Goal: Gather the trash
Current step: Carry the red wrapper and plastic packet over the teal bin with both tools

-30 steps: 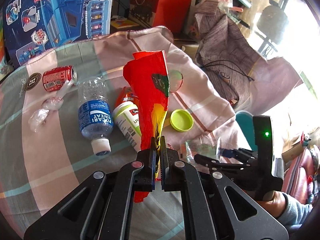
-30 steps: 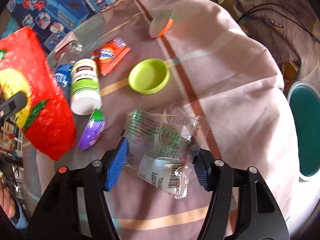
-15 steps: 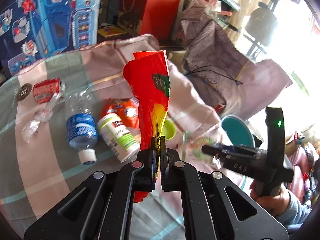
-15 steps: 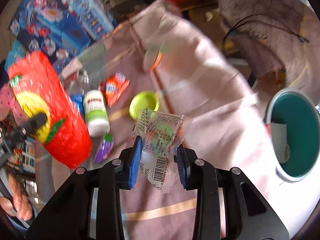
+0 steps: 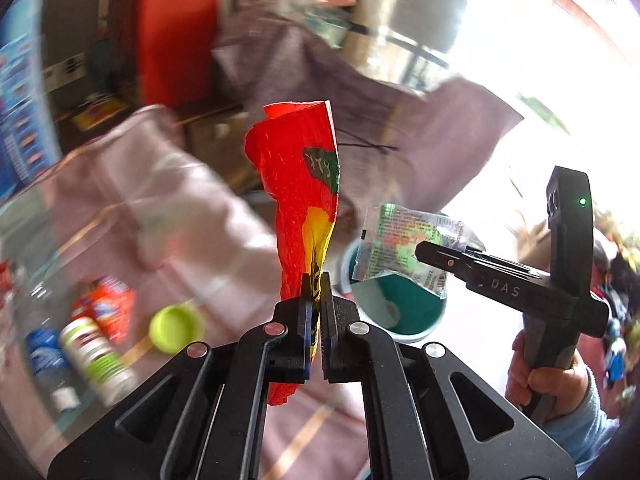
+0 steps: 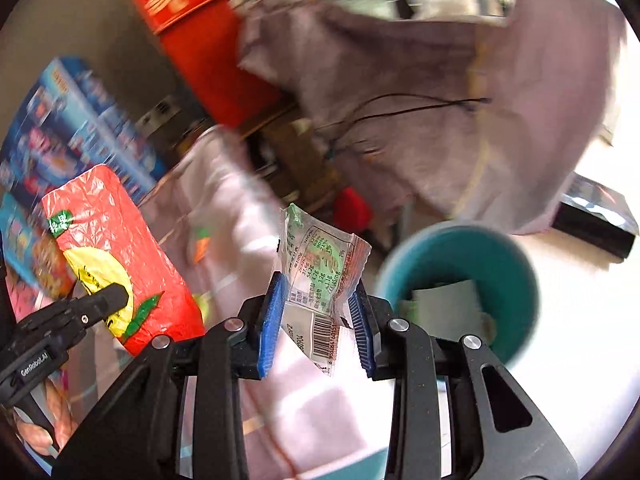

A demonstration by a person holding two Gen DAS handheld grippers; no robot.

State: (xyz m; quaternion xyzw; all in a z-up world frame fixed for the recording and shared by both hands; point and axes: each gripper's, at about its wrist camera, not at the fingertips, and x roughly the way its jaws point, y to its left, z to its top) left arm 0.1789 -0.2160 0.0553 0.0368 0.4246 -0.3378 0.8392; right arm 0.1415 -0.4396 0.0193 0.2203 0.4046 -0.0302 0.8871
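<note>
Both grippers gripping wrappers, teal bin close by.
Left gripper [image 5: 315,280] jaws nearly shut, pinching crinkled red-and-yellow plastic snack bag [image 5: 302,184] that stands upright at 12 o'clock. Right gripper [image 6: 318,286] jaws partway closed, blue pads [image 6: 272,312] pressing clear printed plastic wrapper with barcode [image 6: 320,272]. Round teal plastic bin [image 6: 460,248] at 3 o'clock of right gripper, paper inside. Lime-green round plastic lid [image 5: 176,328] at 9 o'clock of left gripper on pink striped cloth [image 5: 208,216].
</note>
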